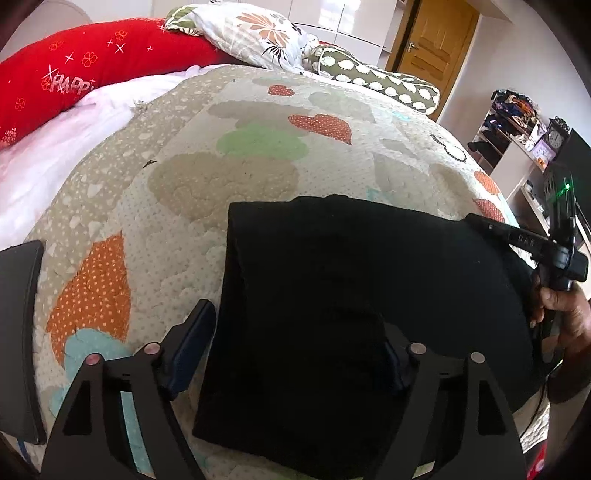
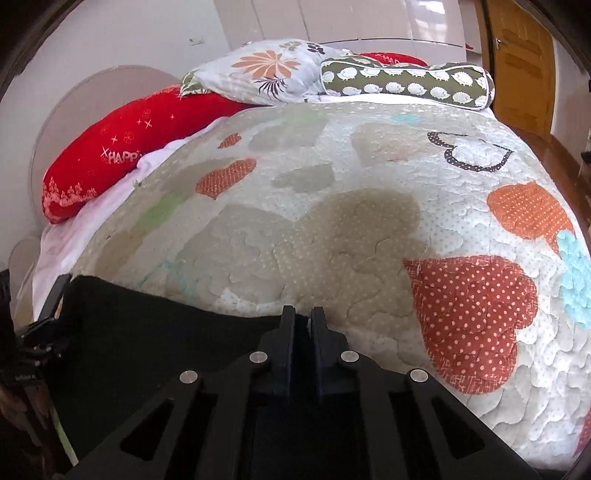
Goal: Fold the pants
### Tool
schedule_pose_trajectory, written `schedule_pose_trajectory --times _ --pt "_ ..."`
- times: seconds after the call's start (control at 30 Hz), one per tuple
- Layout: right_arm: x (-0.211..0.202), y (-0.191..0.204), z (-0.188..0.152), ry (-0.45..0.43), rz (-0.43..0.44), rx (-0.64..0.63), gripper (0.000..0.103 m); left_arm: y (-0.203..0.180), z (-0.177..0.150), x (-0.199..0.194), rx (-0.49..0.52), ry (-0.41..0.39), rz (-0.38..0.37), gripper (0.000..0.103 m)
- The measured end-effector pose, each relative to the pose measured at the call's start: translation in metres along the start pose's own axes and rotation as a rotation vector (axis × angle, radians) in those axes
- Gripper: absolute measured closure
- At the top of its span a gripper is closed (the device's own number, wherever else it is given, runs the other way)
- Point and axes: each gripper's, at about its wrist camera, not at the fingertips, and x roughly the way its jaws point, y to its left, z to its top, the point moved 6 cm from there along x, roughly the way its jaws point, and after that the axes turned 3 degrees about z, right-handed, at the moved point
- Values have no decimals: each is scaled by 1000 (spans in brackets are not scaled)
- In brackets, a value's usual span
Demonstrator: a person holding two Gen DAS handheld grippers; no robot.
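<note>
Black pants (image 1: 351, 295) lie folded into a compact rectangle on the quilted bedspread (image 1: 229, 177). My left gripper (image 1: 295, 347) is open, its jaws spread wide over the near left part of the pants; the right finger is half hidden under a raised fold of cloth. In the right wrist view the pants (image 2: 147, 354) fill the lower left. My right gripper (image 2: 302, 321) is shut on the far right edge of the pants. In the left wrist view the right gripper (image 1: 476, 220) touches the pants' far right corner, held by a hand (image 1: 565, 314).
A red pillow (image 1: 92, 70), a floral pillow (image 1: 258, 33) and a green bolster (image 1: 376, 81) lie at the head of the bed. Shelves with clutter and a clock (image 1: 517, 133) stand at the right. A wooden door (image 1: 436, 40) is behind.
</note>
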Motion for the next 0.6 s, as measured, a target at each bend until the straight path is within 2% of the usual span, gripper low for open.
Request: schedule_pose_trajectory --times 0.07,0.2,0.27,0.33,0.47,0.6 --pt "-7 0 1 -15 -17 7 84 2 1 0 -13 7 -6 23" --pt "-40 5 -3 -53 -14 41 81 1 4 -13 -14 3 29 24" --pt "-63 13 -12 -77 -19 21 66 -2 5 -23 3 -16 46 24" --pt "-81 20 -25 -90 -29 -2 59 -6 9 -33 12 -42 43 24" --pt "-106 31 -54 -80 -34 -31 59 -23 16 -53 33 -87 17 24" --pt "-126 23 -85 -73 -90 -26 59 -50 18 -63 78 -105 -29 23"
